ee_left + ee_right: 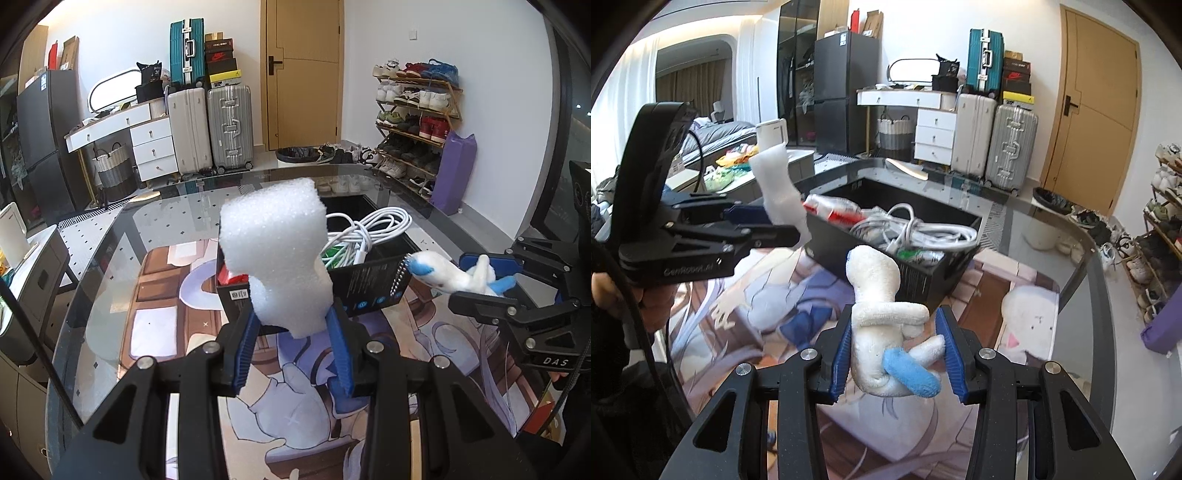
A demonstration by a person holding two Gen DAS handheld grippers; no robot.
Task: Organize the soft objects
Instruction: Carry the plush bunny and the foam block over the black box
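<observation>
Your left tool (293, 332) is clamped on the white foam block (277, 254). The block is open-celled and coarse-grained, with a wide rounded top narrowing to a waist where the ribbed blue pads (245, 347) squeeze it from both sides. It stands upright above the tool, clear of the tabletop (110, 258).

Your right tool (895, 349) is clamped on the plush toy (882, 314). The toy is soft cream-white fleece with a long neck, stubby limbs and one light-blue limb that sticks out toward 5 o'clock. The blue ribbed pads (842, 354) press its body from the left and the right. In the left wrist view the same toy shows at 3 o'clock, with blue markings on its head and a small bead chain hanging from it.

The black box (923, 280) sits on the tabletop just beyond both tools, at 12 o'clock of each. It is rectangular, matte and open-topped, with printed text on its near wall. Inside lies a coiled white cable (373, 229), smooth and glossy, beside a crinkled clear wrapper with red print (834, 208) and something green that is too hidden to identify.

The tabletop is dark glass with a rounded edge. A printed mat (303, 387) with cartoon artwork in purple, brown and white covers its near part under the box.
</observation>
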